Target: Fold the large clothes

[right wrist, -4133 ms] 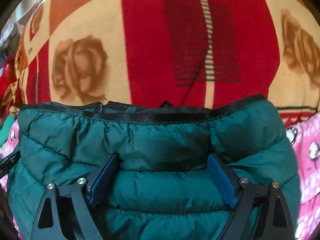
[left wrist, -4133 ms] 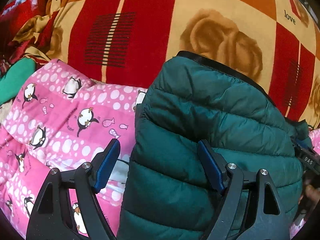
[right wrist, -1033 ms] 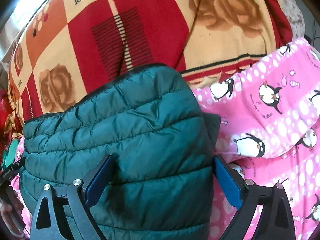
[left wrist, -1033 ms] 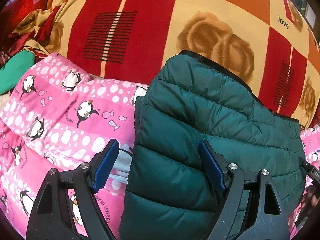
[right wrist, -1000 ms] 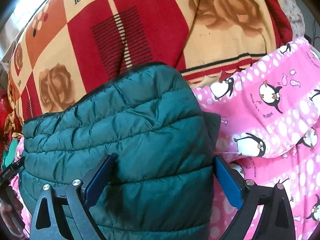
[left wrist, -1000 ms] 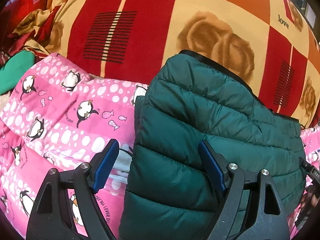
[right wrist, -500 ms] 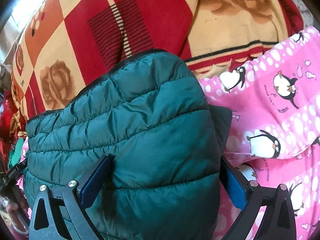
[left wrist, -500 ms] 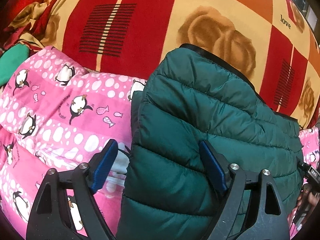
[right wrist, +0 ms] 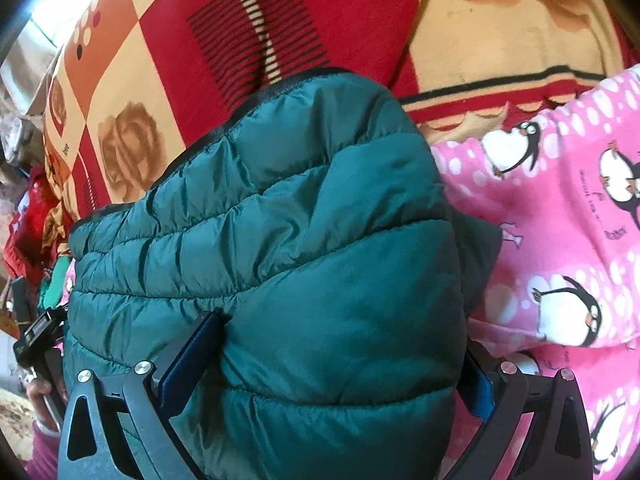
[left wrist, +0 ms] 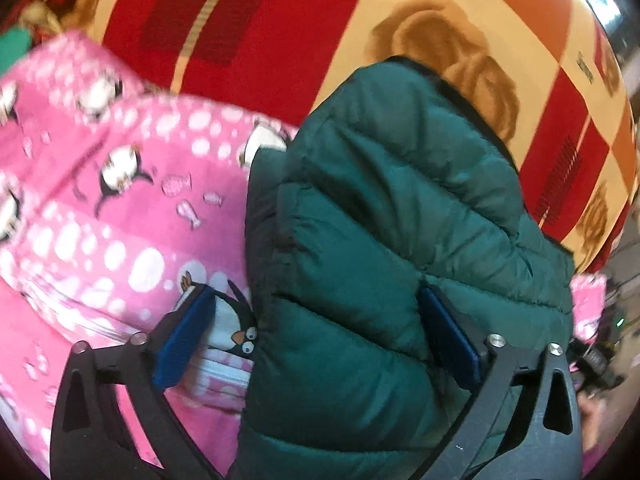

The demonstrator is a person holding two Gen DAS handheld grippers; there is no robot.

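- Your left gripper [left wrist: 316, 344] has its fingers [left wrist: 182, 336] spread wide, the right-hand one pressing into the green puffer jacket [left wrist: 400, 240], the left-hand one out over the pink penguin blanket [left wrist: 100, 200]; nothing is pinched.
- Your right gripper [right wrist: 324, 372] is spread too, straddling the jacket's other end, one finger [right wrist: 188, 360] dug into the quilting (its mate is half hidden behind the bulge).
- The jacket sits as a folded, puffy bundle on the bed, partly on the pink blanket, partly on the red-and-cream rose blanket [right wrist: 280, 20].
- By my read, you're at the pressing and squaring stage; the fold looks nearly done.
- Next calls for even downward pressure from both sides, or it may spring open.
- The black-trimmed hem [right wrist: 280, 84] marks the far edge; beyond it the rose blanket gives you room.
- It's tighter sideways: pink blanket crowds both flanks.
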